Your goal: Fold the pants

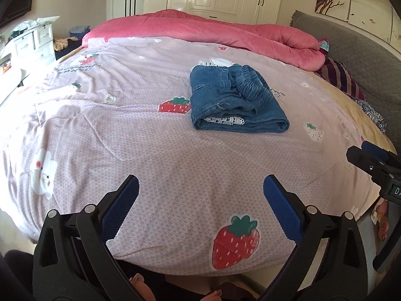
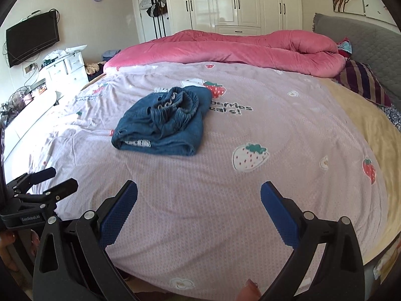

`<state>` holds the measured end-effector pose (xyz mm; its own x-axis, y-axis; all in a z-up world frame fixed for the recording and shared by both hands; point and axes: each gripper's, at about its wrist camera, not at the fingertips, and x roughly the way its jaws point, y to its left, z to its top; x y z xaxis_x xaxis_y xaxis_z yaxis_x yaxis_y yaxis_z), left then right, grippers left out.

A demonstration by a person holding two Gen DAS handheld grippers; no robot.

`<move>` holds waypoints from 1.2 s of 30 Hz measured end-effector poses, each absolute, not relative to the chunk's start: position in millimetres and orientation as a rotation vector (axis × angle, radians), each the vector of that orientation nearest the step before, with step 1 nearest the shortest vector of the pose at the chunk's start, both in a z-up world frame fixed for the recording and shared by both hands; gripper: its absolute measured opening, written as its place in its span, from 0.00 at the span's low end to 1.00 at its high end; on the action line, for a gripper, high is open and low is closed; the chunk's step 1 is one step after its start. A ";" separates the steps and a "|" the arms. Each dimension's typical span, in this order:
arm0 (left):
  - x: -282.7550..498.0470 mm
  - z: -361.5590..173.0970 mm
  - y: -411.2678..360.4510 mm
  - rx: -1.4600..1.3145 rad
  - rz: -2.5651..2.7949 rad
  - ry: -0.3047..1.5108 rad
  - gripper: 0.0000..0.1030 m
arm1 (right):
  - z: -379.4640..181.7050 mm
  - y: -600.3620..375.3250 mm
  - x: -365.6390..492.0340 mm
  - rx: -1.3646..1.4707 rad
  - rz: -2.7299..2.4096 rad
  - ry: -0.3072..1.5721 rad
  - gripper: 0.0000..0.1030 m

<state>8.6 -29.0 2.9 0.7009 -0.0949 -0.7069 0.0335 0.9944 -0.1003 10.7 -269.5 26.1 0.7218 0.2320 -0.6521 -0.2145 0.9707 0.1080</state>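
**Lying ahead of both grippers, folded denim well out of reach**

Lay as a compact folded bundle of blue denim pants [image 1: 238, 100] on the pink strawberry-print bedsheet [image 1: 140, 150], toward the middle of the bed, with the gathered elastic waistband [image 1: 250, 85] bunched on top and a strip of white lace trim [image 1: 224, 121] peeking from the near folded edge. Sat short of the rolled pink velvet quilt [image 1: 225, 33] along the far side.

Hovered near the bed's front edge: left gripper [image 1: 200, 208], blue-padded jaws spread wide, holding nothing; right gripper [image 2: 199, 213], likewise spread wide and empty. Neither touching the cloth.

Seen from the left wrist: bundle straight ahead and slightly to the right. Seen from the right wrist: bundle ahead and clearly to the left. So placed roughly between the two, well apart from both, perhaps a little nearer the left one's line. Long axis of the bundle ran roughly away from the grippers, rounded fold facing them.

Judged close to finished; any further tidying would call for reaching forward and inward, toward the loose waistband.
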 end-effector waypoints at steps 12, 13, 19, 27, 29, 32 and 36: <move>-6.4 -4.9 -28.7 -0.084 -0.052 0.805 0.91 | 12.1 -266.4 -4.7 0.041 0.267 0.745 0.95; -6.5 -5.4 -28.7 -0.084 -0.050 0.808 0.91 | 10.9 -265.5 -5.2 0.040 0.267 0.749 0.95; -5.8 -5.5 -27.8 -0.082 -0.037 0.810 0.91 | 9.8 -261.8 -5.5 0.029 0.277 0.751 0.96; -4.9 -7.2 -29.7 -0.045 0.003 0.821 0.91 | 13.8 -261.6 -6.0 0.014 0.274 0.737 0.96; -4.9 -7.2 -28.7 -0.046 0.008 0.822 0.91 | 14.1 -262.3 -6.5 0.014 0.270 0.735 0.96; -5.9 -6.7 -27.3 -0.050 0.007 0.819 0.91 | 13.8 -262.3 -6.6 0.013 0.268 0.737 0.96; -6.2 -6.6 -27.6 -0.056 -0.001 0.822 0.91 | 13.1 -262.7 -6.3 0.009 0.269 0.740 0.96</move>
<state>-6.2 -27.6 -6.6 0.6812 -0.0224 -0.7318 -0.0210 0.9985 -0.0502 -6.3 -262.7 13.1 0.7054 0.2458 -0.6648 -0.2391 0.9655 0.1032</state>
